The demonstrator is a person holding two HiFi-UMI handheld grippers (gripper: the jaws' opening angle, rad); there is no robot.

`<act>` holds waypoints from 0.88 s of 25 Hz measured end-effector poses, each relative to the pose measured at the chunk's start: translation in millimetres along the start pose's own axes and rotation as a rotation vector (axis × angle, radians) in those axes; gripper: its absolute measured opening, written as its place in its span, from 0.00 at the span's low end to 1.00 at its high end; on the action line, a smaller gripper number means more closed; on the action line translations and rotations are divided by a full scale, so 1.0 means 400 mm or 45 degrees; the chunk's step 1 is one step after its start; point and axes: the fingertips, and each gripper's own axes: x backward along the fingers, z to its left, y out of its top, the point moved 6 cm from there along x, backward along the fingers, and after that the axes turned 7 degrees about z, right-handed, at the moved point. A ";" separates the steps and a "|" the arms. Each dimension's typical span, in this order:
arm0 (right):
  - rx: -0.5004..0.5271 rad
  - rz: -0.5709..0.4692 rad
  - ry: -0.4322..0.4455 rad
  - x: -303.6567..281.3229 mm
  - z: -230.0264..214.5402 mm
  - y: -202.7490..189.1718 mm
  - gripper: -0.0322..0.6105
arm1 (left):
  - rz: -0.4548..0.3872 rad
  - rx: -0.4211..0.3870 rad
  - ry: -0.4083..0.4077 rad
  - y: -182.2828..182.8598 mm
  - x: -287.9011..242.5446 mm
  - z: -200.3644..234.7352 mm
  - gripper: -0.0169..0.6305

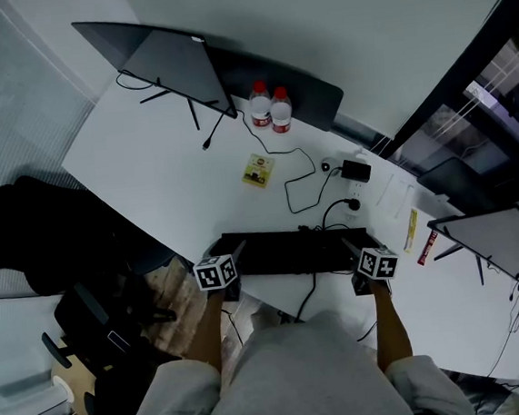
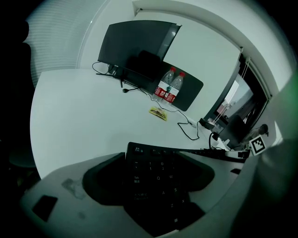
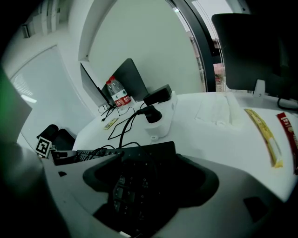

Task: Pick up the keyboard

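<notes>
White desk fills the head view, with a monitor and two bottles at its far side. The black keyboard lies along the near edge, the left gripper at its left end and the right gripper at its right end.

Left gripper view: the jaws are clamped on the end bearing the Tab, Q and W keys.

Right gripper view: the jaws are clamped on the opposite end, where a black cable crosses. A yellow packet lies on the desk to the right.

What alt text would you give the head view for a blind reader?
Seen from above, a person holds a black keyboard by its ends, left gripper and right gripper each clamped on it, at the near edge of a white desk. Farther back stand two water bottles and a dark monitor.
</notes>
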 end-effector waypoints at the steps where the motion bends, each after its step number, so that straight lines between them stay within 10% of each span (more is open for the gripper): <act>1: -0.004 -0.001 -0.006 0.001 0.001 0.001 0.62 | -0.001 -0.003 0.006 0.000 0.000 -0.001 0.50; 22: 0.032 -0.051 -0.020 0.053 0.034 0.014 0.62 | -0.043 -0.028 0.020 -0.002 0.043 -0.019 0.51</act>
